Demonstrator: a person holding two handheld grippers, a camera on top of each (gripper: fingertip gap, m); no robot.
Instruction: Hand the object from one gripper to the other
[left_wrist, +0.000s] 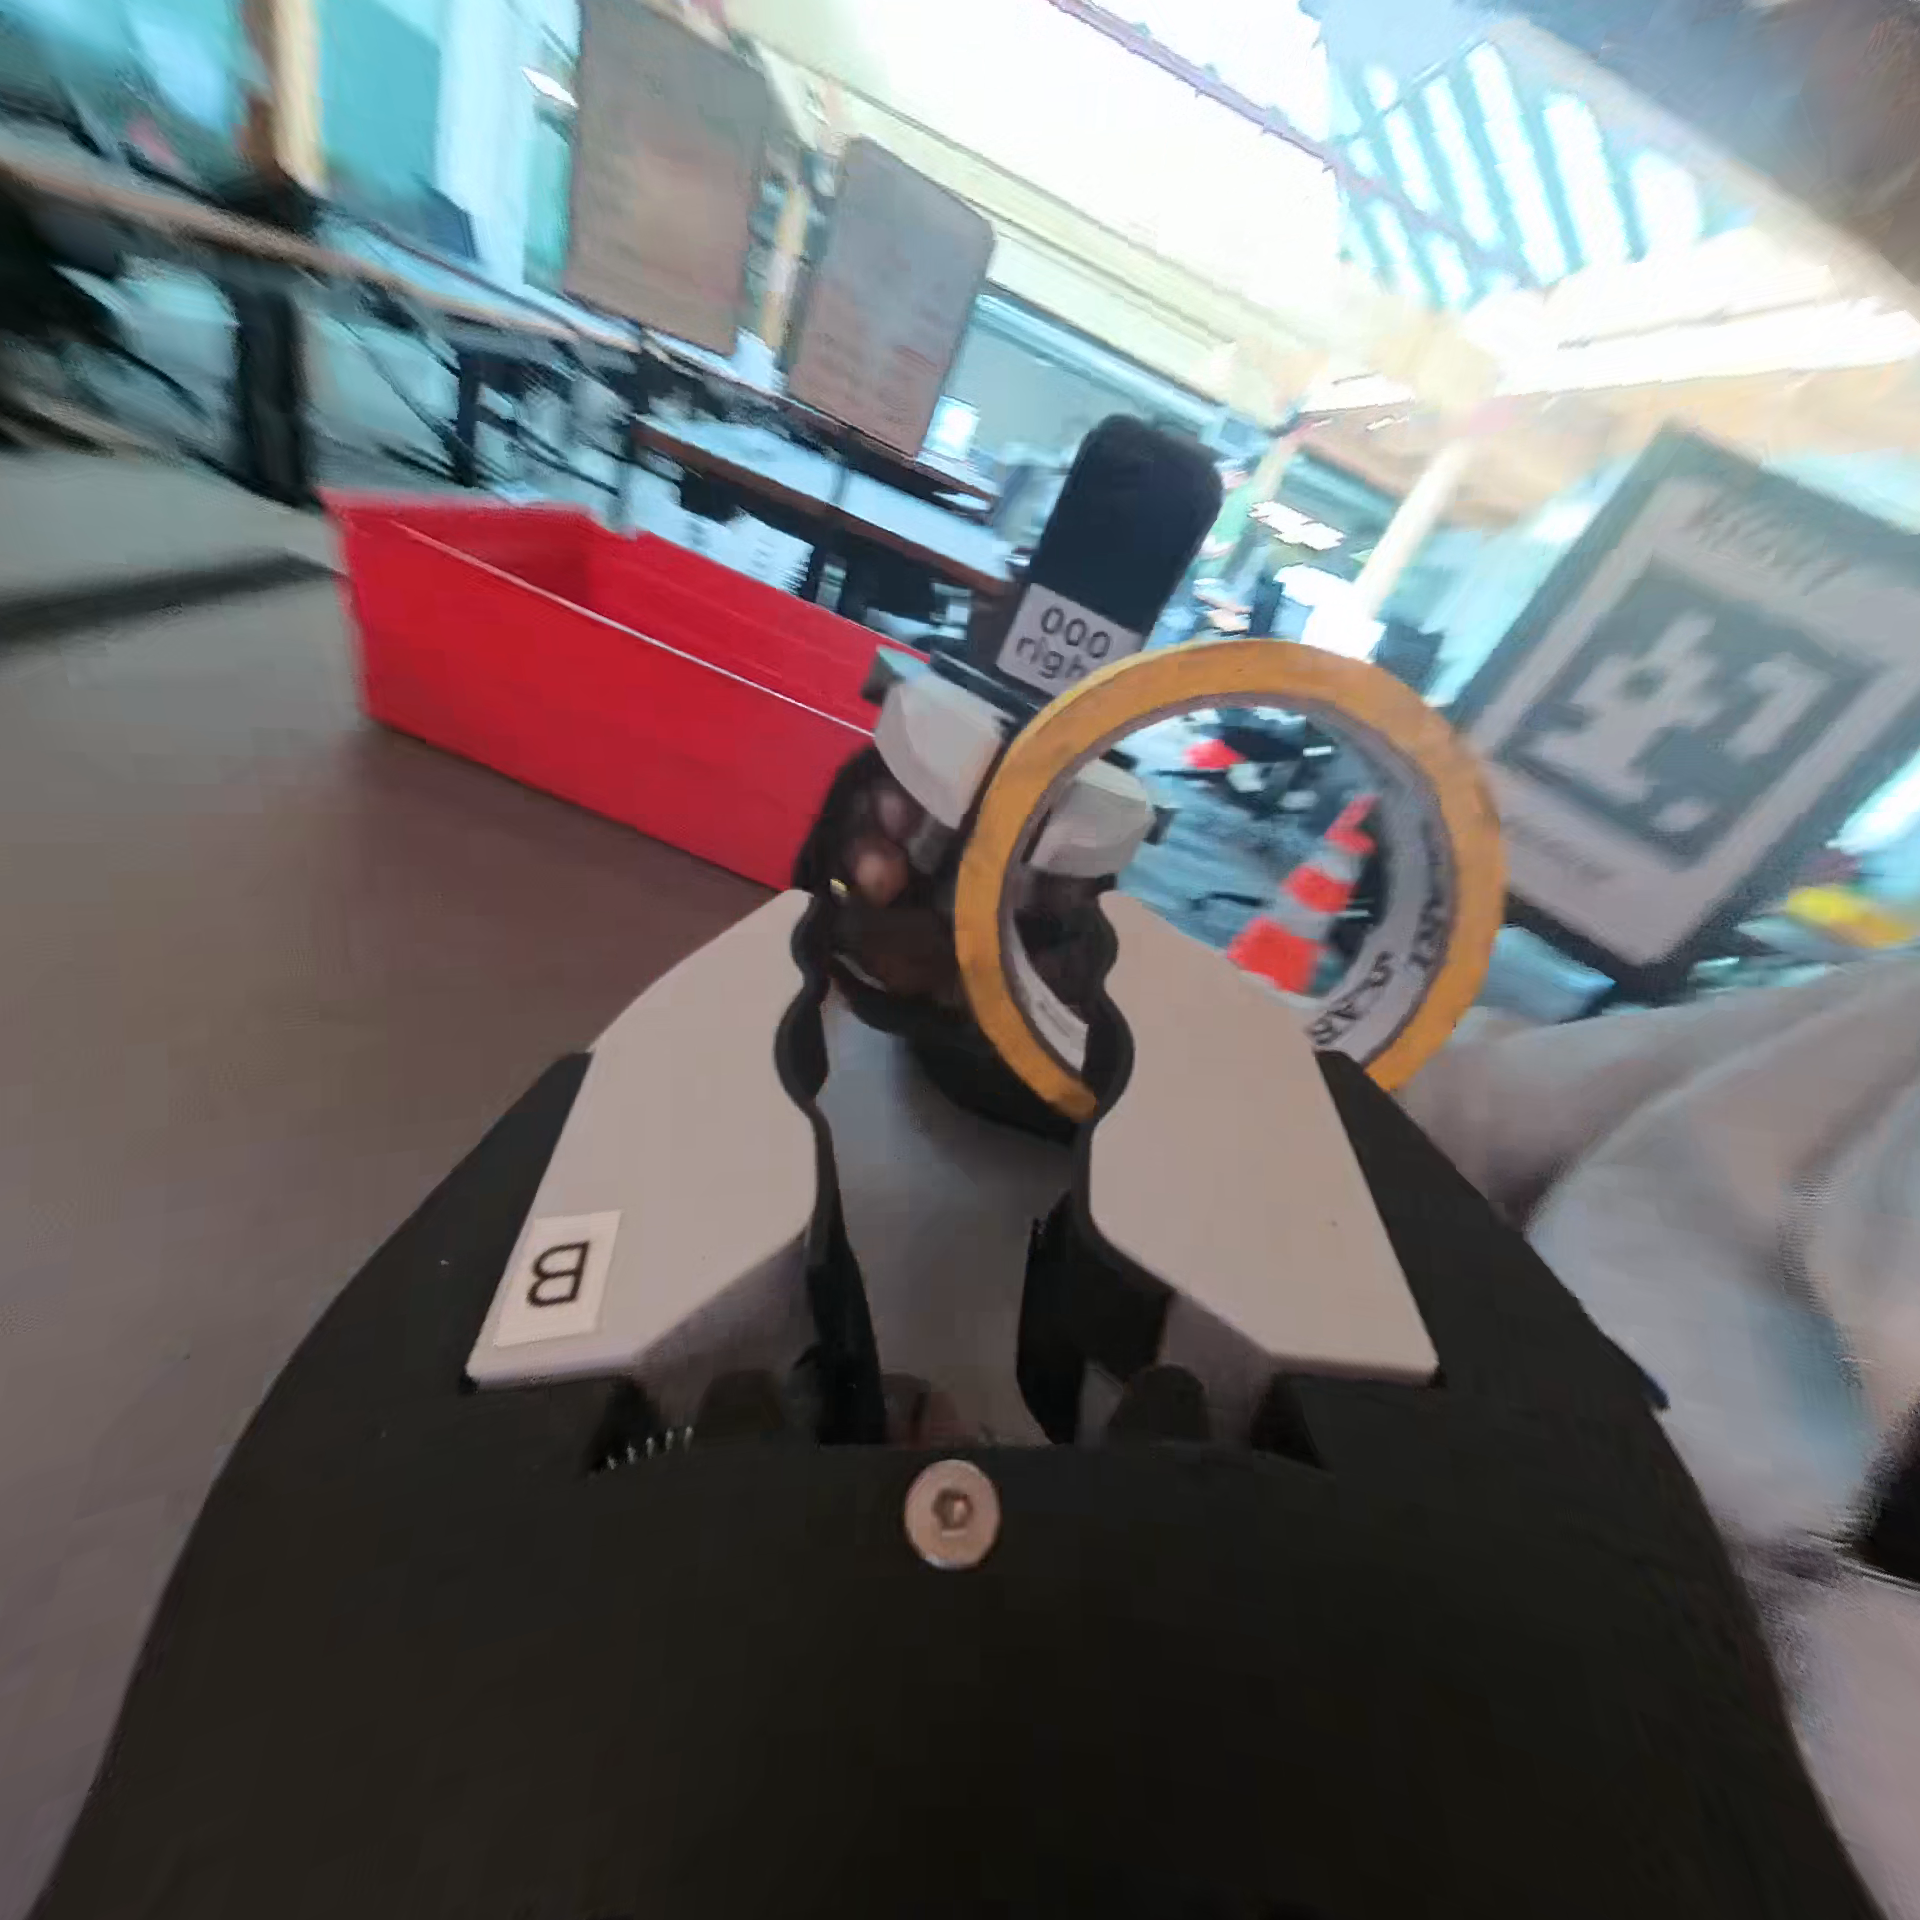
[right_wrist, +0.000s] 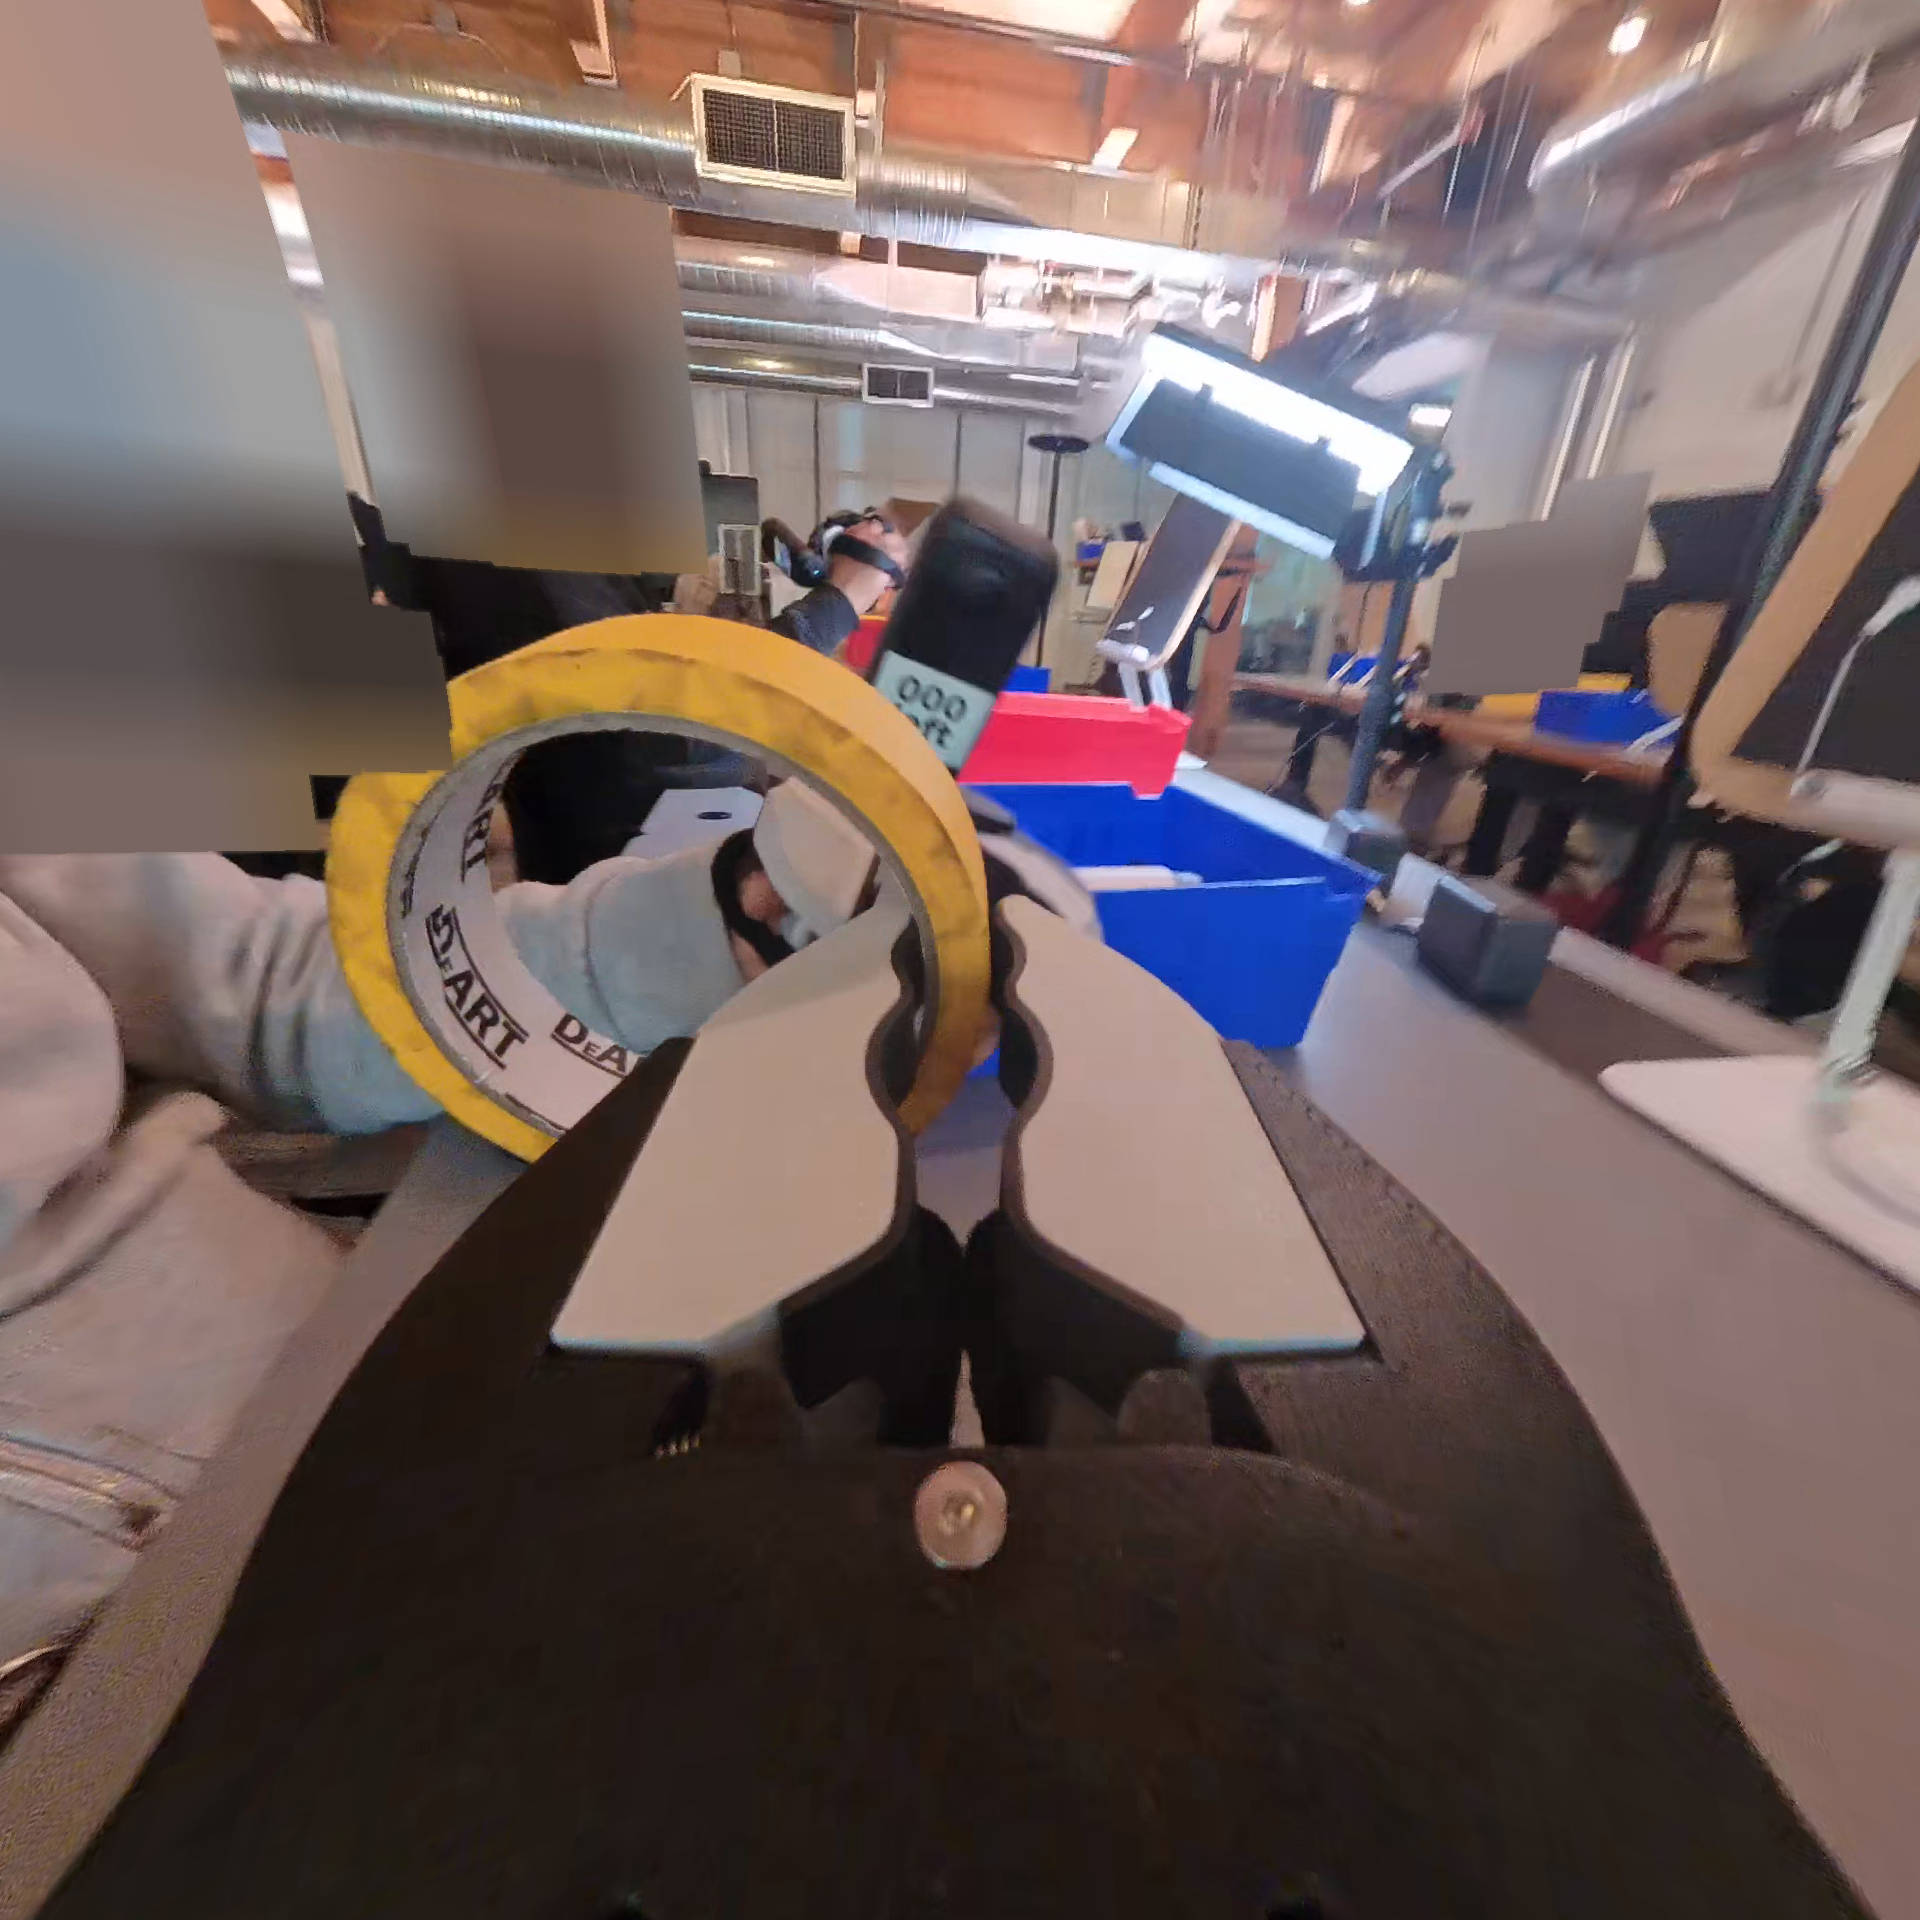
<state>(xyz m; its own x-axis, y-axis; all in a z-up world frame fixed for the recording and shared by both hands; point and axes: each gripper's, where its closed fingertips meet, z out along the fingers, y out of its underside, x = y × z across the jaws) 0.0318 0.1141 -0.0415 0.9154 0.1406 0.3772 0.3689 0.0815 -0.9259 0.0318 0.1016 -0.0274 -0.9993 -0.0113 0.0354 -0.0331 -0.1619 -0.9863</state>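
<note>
A roll of yellow tape (left_wrist: 1236, 665) is held in the air between the two grippers. My right gripper (right_wrist: 951, 925) is shut on the roll's rim (right_wrist: 675, 665), one finger inside the hole and one outside. In the left wrist view it (left_wrist: 1003, 790) grips the roll's left side. My left gripper (left_wrist: 951, 914) is open. The roll's lower rim sits against the inner side of its right finger (left_wrist: 1226, 1143). In the right wrist view one finger of the left gripper (right_wrist: 810, 862) shows through the roll's hole.
A red bin (left_wrist: 582, 665) stands on the grey table (left_wrist: 260, 935). The right wrist view shows a blue bin (right_wrist: 1226, 935), a red bin (right_wrist: 1081, 727), a small grey box (right_wrist: 1486, 935) and a white stand (right_wrist: 1849, 1049). A grey sleeve (right_wrist: 208, 987) lies at the left. Both grippers' tips are close together, under 4 cm apart.
</note>
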